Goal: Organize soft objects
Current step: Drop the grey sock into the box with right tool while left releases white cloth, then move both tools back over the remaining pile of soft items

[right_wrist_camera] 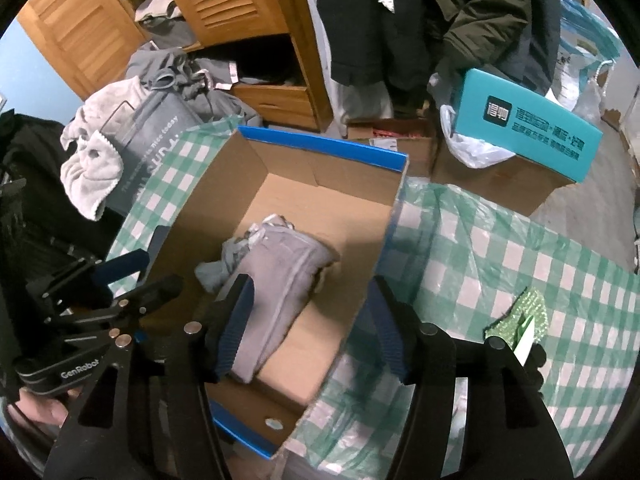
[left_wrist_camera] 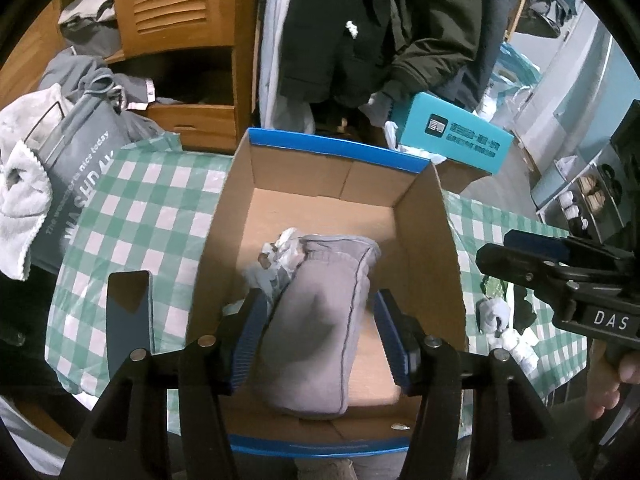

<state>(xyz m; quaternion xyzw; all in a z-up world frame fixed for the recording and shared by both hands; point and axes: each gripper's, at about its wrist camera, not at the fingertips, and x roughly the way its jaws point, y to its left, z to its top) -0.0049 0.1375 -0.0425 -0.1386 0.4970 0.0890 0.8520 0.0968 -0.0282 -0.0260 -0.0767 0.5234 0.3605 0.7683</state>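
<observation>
An open cardboard box [left_wrist_camera: 432, 240] with blue rim stands on a green checked cloth. A folded grey garment [left_wrist_camera: 320, 332] lies inside it on paler rolled pieces [left_wrist_camera: 280, 252]. My left gripper [left_wrist_camera: 320, 336] is open, its blue pads either side of the garment, the left pad close to it. My right gripper [right_wrist_camera: 308, 328] is open and empty over the box's right wall [right_wrist_camera: 380, 240]; the garment [right_wrist_camera: 280, 276] is to its left. The right gripper shows in the left wrist view [left_wrist_camera: 540, 264], the left gripper in the right wrist view [right_wrist_camera: 132, 280]. Small white rolled items [left_wrist_camera: 500, 320] lie right of the box.
A grey bag with a white towel [left_wrist_camera: 24, 192] stands left of the box. A teal box [left_wrist_camera: 452, 136] sits on a brown carton behind. A wooden cabinet [left_wrist_camera: 180, 8] and hanging dark coats [left_wrist_camera: 360, 20] are at the back. A green sparkly item [right_wrist_camera: 520, 312] lies on the cloth.
</observation>
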